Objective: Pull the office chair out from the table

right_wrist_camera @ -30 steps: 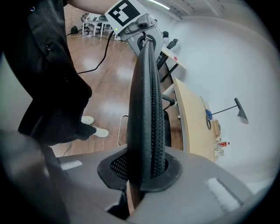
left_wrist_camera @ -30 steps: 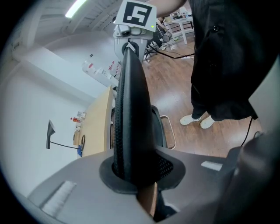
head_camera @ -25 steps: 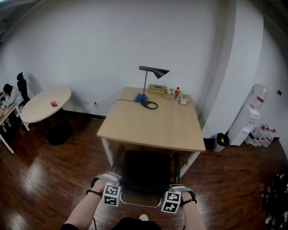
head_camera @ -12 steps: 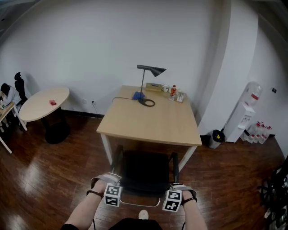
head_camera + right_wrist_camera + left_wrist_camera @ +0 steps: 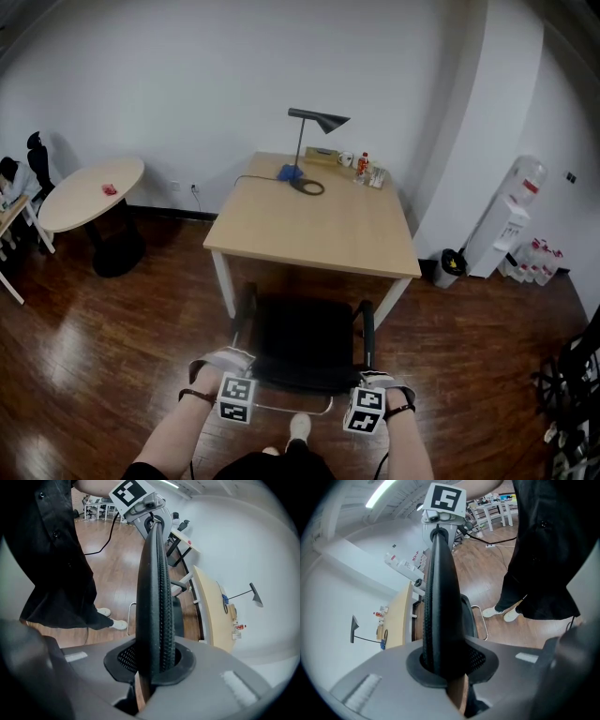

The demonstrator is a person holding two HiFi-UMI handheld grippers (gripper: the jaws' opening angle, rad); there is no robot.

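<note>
The black office chair (image 5: 305, 339) stands at the near edge of the wooden table (image 5: 314, 225), its seat mostly out from under the top. My left gripper (image 5: 242, 375) is shut on the left end of the backrest's top edge, my right gripper (image 5: 364, 384) on the right end. In the left gripper view the mesh backrest (image 5: 440, 602) runs up from my left gripper (image 5: 445, 672), whose jaws pinch it, to the right gripper's marker cube (image 5: 446, 498). The right gripper view mirrors this: my right gripper (image 5: 152, 667) clamps the backrest (image 5: 157, 597), with the table (image 5: 211, 606) beyond.
A desk lamp (image 5: 314, 131), bottles and a cup (image 5: 366, 173) sit at the table's far end. A round table (image 5: 89, 192) stands left; a water dispenser (image 5: 511, 220) and bin (image 5: 450, 267) stand right. The person's shoe (image 5: 298, 429) is just behind the chair.
The chair has rolled back out from under the table, toward the person. Both grippers moved back with it, still clamped on the backrest.
</note>
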